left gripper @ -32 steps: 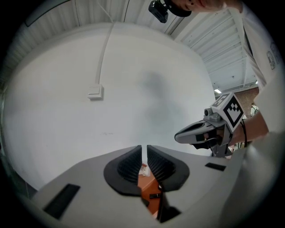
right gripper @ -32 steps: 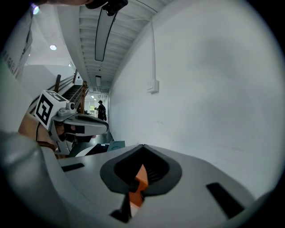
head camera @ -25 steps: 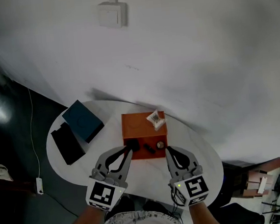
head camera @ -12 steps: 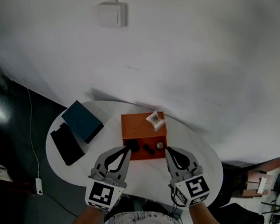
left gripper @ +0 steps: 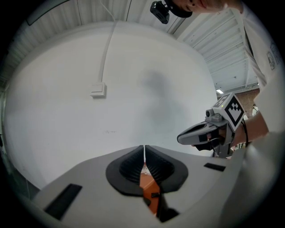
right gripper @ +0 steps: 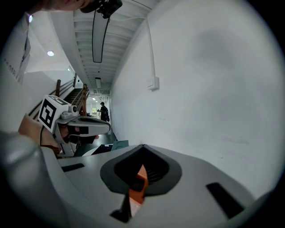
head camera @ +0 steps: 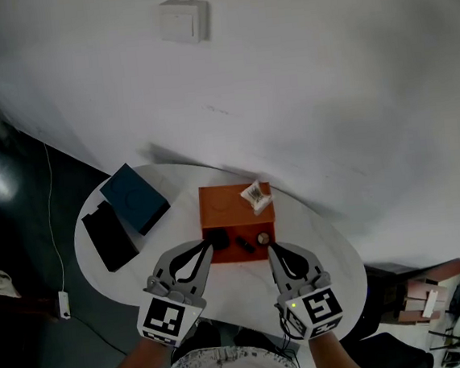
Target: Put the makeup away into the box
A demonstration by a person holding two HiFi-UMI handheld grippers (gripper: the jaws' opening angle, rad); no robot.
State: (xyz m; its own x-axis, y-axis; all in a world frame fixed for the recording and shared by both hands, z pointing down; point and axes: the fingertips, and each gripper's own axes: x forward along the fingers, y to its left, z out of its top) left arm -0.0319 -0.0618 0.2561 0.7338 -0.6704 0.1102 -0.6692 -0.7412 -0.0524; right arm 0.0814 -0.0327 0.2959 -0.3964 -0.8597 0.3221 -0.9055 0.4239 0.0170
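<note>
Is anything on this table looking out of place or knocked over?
Nothing looks spilled or tipped. The one stray is a white patterned packet lying askew on the orange box's far right corner. Small makeup pieces lie along its near edge.

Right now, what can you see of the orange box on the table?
The orange box is a flat, matte, roughly square block lying level mid-way across the round white table. A white patterned packet sits at its far right corner; a black lump, a small black piece and a pale-topped round piece lie along its near edge. The left gripper and right gripper, both shut, point at that edge; contact can't be told. Open or lidded: unclear.
</note>
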